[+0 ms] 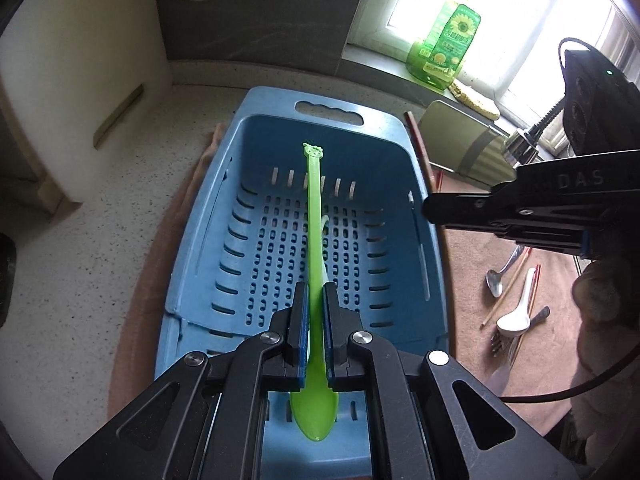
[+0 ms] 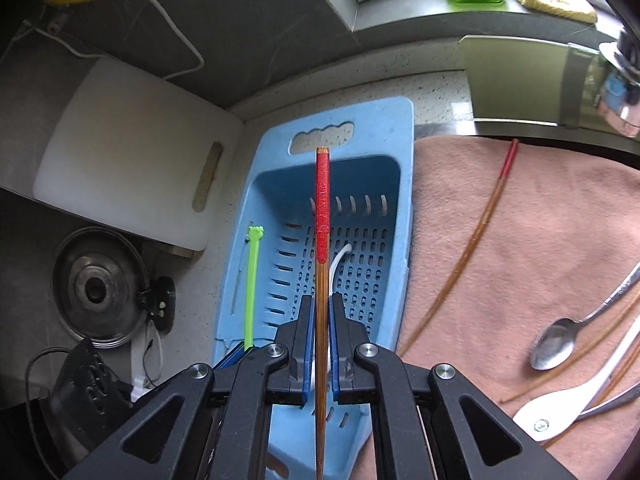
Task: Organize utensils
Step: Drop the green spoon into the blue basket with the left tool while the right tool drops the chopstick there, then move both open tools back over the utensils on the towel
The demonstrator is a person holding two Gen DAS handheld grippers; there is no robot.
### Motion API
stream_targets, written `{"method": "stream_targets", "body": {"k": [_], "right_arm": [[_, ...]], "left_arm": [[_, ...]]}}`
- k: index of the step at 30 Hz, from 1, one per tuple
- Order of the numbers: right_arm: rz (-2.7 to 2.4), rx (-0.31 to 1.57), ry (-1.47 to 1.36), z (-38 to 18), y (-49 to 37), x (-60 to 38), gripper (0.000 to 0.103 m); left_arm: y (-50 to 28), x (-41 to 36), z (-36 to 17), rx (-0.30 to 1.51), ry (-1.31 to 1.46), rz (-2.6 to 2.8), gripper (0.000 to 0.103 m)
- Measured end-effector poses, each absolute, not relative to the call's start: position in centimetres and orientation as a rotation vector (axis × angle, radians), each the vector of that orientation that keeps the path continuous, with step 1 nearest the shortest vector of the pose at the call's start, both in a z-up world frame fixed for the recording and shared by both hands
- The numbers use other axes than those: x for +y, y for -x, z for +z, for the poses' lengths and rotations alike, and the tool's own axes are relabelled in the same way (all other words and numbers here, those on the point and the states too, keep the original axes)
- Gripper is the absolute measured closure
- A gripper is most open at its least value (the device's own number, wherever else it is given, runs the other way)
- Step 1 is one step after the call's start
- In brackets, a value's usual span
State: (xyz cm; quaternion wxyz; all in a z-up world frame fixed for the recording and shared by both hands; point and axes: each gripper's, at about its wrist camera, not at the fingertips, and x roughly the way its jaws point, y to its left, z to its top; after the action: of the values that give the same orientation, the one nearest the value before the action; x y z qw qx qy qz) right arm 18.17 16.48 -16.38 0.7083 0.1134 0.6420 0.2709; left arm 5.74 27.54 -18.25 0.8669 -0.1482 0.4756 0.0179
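My left gripper (image 1: 315, 292) is shut on a green plastic spoon (image 1: 314, 216), held lengthwise above the blue slotted basket (image 1: 200, 276), handle pointing away. My right gripper (image 2: 321, 304) is shut on a wooden chopstick with a red end (image 2: 322, 200), also over the basket (image 2: 240, 248). A white spoon (image 2: 338, 260) lies inside the basket, mostly hidden. In the left wrist view the right gripper (image 1: 432, 208) hangs over the basket's right rim. The green spoon (image 2: 252, 280) shows in the right wrist view, left of the basket.
On the pink towel (image 2: 520, 240) right of the basket lie a chopstick (image 2: 480, 240), a metal spoon (image 2: 554, 346), a white spoon (image 2: 560, 404) and more utensils. A white cutting board (image 2: 120, 152) and a pot lid (image 2: 96, 288) stand left. A green bottle (image 1: 446, 44) stands on the sill.
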Motion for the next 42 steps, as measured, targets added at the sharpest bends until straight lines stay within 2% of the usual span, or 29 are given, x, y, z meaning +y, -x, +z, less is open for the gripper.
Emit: {"method": "stream_targets", "body": {"k": [9,16,23,27,36,38,41,42], "right_arm": [[0.571,1.453,-0.209,-18.9,-18.9,18.7,0.097],[0.568,1.451,-0.194,-18.9,-18.9,18.5,0.091],[0.607,1.395,-0.160,-17.0,-18.5,17.3,0.091],[0.625,1.355,-0.173,-15.3,-18.0,15.5,0.083],[0.664,1.267,-0.158,-11.2,-17.0,10.4,0.081],[0.674,1.238,-0.156,-10.3,-16.7,9.1,0.076],[0.682,1.192,-0.166,-9.0,-16.3,6.8,0.058],[0.682,1.176,-0.174,-8.6,-16.2,6.0,0.049]], "left_arm": [[-6.5,28.2,-19.0,1.017,0.317,0.037,0.097],[-6.3,28.5,-19.0,1.017,0.314,0.052,0.091],[-5.6,28.3,-18.1,0.984,0.317,0.066,0.091],[-4.7,27.3,-16.7,0.956,0.302,0.082,0.091],[-2.5,24.1,-13.4,0.894,0.308,0.088,0.091],[-2.1,23.1,-12.8,0.885,0.302,0.079,0.088],[-1.8,21.5,-12.3,0.880,0.285,0.063,0.087],[-1.7,20.9,-12.2,0.880,0.280,0.054,0.087]]}}
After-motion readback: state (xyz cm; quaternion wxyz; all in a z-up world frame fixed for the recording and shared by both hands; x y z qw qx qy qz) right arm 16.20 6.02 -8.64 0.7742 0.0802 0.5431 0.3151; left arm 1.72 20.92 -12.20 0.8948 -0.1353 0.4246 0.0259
